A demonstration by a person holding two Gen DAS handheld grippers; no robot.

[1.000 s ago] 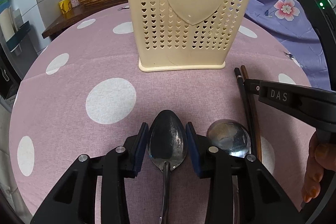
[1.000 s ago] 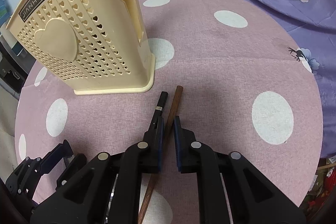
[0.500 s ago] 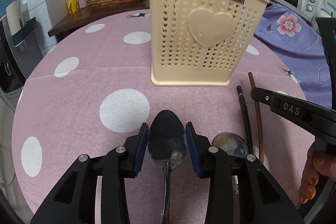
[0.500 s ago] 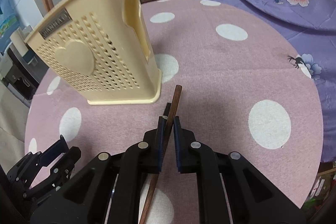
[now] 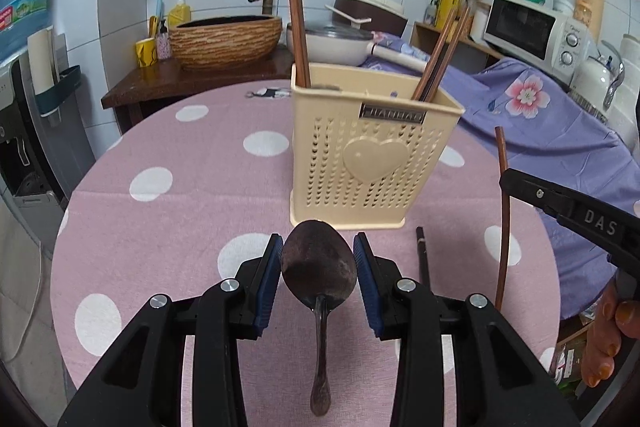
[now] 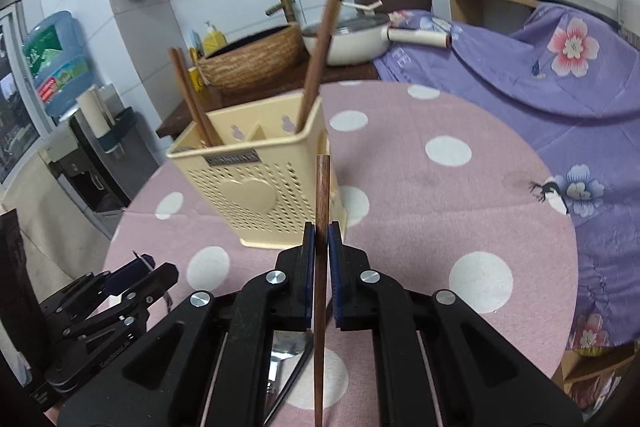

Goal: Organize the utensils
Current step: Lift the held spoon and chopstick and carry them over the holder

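- Holding a dark metal spoon (image 5: 319,267) by its bowl, our left gripper (image 5: 319,269) has its blue pads pressed on either side, and the handle hangs down toward the camera above the pink dotted tablecloth (image 5: 168,227).
- Our right gripper (image 6: 321,267) is clamped narrow on a brown chopstick (image 6: 322,203), whose tip pokes up past the pads toward the holder; the left view shows the same stick (image 5: 502,187) lifted clear of the cloth.
- The cream utensil holder (image 5: 372,163) stands upright on the table past both grippers, with a heart on its front wall.
- Brown chopsticks (image 5: 298,27) already lean in its left back corner, and others (image 5: 438,59) in its right one.
- One black chopstick (image 5: 422,259) lies on the cloth just right of the spoon, in front of the holder.
- Under the right gripper we see a second, shiny spoon (image 6: 286,351) lying on the cloth.
- A hand (image 5: 608,331) shows at the right edge of the left view, gripping the other tool.
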